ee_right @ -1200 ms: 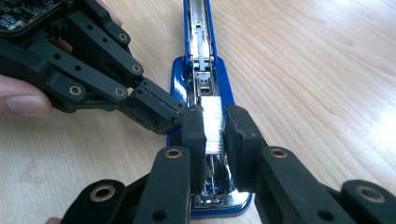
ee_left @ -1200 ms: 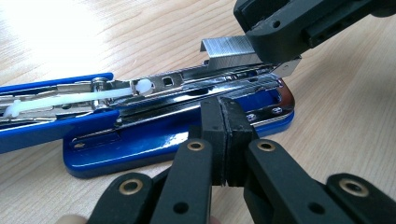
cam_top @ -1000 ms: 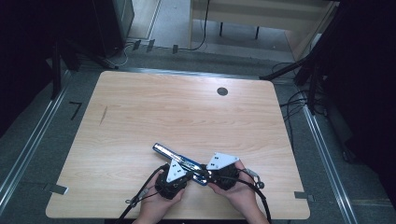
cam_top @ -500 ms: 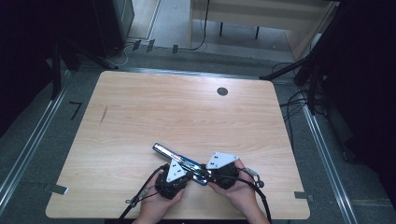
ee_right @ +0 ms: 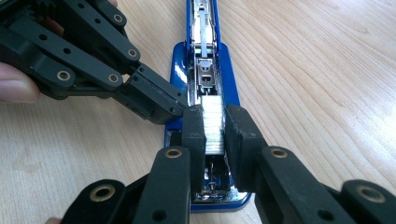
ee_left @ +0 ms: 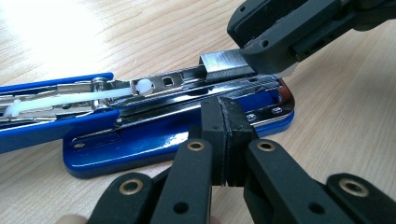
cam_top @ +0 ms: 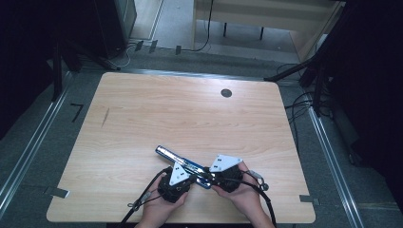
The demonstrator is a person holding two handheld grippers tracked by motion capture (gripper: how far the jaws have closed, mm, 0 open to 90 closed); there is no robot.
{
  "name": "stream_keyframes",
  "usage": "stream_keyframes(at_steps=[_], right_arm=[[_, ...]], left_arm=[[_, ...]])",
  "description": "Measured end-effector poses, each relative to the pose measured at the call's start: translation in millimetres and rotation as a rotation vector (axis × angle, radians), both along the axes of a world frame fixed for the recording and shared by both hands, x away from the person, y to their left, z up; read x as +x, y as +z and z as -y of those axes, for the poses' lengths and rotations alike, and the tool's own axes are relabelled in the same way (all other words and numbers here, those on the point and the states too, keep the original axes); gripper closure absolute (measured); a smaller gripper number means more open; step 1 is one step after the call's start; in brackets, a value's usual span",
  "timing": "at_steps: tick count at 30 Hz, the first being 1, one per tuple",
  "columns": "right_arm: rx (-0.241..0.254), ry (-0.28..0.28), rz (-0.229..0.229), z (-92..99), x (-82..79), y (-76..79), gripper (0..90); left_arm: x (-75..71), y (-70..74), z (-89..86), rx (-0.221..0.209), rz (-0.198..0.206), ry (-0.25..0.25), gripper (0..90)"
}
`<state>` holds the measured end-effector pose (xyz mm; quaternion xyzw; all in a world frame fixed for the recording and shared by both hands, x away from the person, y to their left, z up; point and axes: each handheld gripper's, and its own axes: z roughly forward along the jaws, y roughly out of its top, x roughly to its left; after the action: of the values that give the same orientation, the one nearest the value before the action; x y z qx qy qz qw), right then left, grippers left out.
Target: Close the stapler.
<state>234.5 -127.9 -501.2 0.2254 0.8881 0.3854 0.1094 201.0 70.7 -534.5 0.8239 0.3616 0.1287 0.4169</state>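
A: Blue stapler point(cam_top: 183, 164) lies open near the table's point(cam_top: 142, 123) front edge, between your two hands, its long axis slanting toward the far left in the high view.

B: State of your left gripper point(ee_left: 225, 140)?

A: Jaws pressed together, nothing between them. Its pads' tips sit against the side of the stapler's base point(ee_left: 154, 144), beside the chrome magazine rail point(ee_left: 187, 84).

B: And your right gripper point(ee_right: 215, 126)?

A: Clamped on a strip of staples point(ee_right: 214, 123). You hold the strip right over the open magazine channel, at the stapler's near end in the right gripper view. Can't tell whether the strip sits fully in the channel or just above it.

B: Stapler's top arm?

A: Swung back flat along the table, white pusher rod point(ee_left: 70, 98) exposed in the left gripper view.

B: Hands?

A: Your grippers nearly meet over the stapler's near end, grey plates on top, cables trailing toward the table edge.
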Motion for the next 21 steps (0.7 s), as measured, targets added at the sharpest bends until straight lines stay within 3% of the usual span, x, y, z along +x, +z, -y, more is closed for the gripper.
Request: stream_keyframes(at_steps=[11,21], right_arm=[[0.0,-0.006,-0.004,-0.1,0.1,-0.9,78.9],[0.031,-0.021,-0.01,3.6,1.1,1.9,79.6]], left_arm=[[0.1,-0.1,-0.1,-0.001,-0.001,0.001,90.0],[0.1,0.0,-0.1,-0.001,0.0,0.001,90.0]])
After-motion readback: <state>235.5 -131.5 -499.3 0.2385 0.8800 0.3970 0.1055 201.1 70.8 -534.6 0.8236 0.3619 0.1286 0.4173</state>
